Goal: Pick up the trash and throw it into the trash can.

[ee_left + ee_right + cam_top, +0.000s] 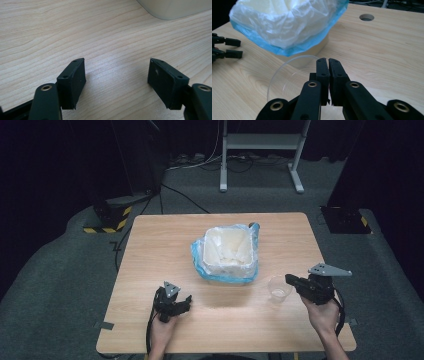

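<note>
A person sits at a pale wooden table [150,245] with a black two-jaw gripper in each hand. Just right of the table's middle, near its front, stands a small clear plastic cup [279,290], and the right gripper [291,280] has its jaws pressed together on the cup's thin rim; in the right gripper view the rim [287,68] curves up to the closed jaw tips.

The cup looks very light, thin-walled and smooth (likely to flex or slip if squeezed hard), so a pinch on the rim, one jaw inside and one outside, seems the sensible hold. It appears to be empty.

Behind it, near the table's centre, sits a square cream-coloured bin [227,251] lined with a crinkled, translucent bag [287,27] whose blue edge folds down over the sides. The bag looks soft and loose; the bin looks rigid.

The left gripper [188,301] rests low near the front left of the table, jaws spread wide over bare wood grain, holding nothing. A round hole [366,17] is cut in the tabletop beyond the bin.
</note>
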### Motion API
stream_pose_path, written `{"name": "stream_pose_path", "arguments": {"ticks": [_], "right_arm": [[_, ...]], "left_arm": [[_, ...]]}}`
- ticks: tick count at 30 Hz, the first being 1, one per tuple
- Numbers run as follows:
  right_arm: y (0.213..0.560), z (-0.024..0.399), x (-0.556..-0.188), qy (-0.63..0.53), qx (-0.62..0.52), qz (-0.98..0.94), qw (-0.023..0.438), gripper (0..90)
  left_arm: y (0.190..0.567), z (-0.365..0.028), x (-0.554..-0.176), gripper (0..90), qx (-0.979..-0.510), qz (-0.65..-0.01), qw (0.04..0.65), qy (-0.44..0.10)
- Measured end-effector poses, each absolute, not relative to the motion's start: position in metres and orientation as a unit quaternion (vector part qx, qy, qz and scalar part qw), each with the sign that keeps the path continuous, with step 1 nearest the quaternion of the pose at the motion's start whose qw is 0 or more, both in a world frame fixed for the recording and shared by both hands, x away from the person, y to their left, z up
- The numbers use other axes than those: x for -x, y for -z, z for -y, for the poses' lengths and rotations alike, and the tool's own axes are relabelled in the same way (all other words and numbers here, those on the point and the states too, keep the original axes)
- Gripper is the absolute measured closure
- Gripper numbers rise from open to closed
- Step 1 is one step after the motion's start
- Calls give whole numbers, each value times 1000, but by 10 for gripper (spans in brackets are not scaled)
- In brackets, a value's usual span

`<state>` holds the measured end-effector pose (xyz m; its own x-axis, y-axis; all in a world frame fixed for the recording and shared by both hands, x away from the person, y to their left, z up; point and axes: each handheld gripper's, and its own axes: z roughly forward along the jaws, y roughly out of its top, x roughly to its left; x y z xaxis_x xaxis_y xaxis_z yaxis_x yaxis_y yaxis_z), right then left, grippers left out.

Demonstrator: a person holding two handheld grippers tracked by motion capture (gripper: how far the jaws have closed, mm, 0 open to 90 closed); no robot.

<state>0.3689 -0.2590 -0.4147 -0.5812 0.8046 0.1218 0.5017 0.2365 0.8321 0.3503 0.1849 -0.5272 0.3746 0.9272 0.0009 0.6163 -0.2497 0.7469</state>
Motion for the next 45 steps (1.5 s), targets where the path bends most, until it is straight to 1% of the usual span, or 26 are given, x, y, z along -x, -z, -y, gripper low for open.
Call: {"name": "stream_pose_path", "arguments": {"ticks": [3,8,18,23,37,45], "right_arm": [[409,253,-372,-452,-420,-771,156,868],[399,244,-374,-456,-411,-775,151,869],[383,242,-379,-475,-406,-770,131,869],[370,239,-380,-484,-395,-769,139,869],[350,229,-388,-496,-378,-771,132,869],[330,221,-393,-506,-363,-770,139,869]], "left_arm": [[527,-185,-350,301,-757,-510,339,-229],[527,-185,-350,301,-756,-510,339,-229],[527,-185,-350,301,-756,-510,339,-229],[527,-185,-350,301,-756,-510,339,-229],[527,-185,-350,301,-757,-510,339,-229],[527,-185,-350,301,-756,-510,339,-229]]}}
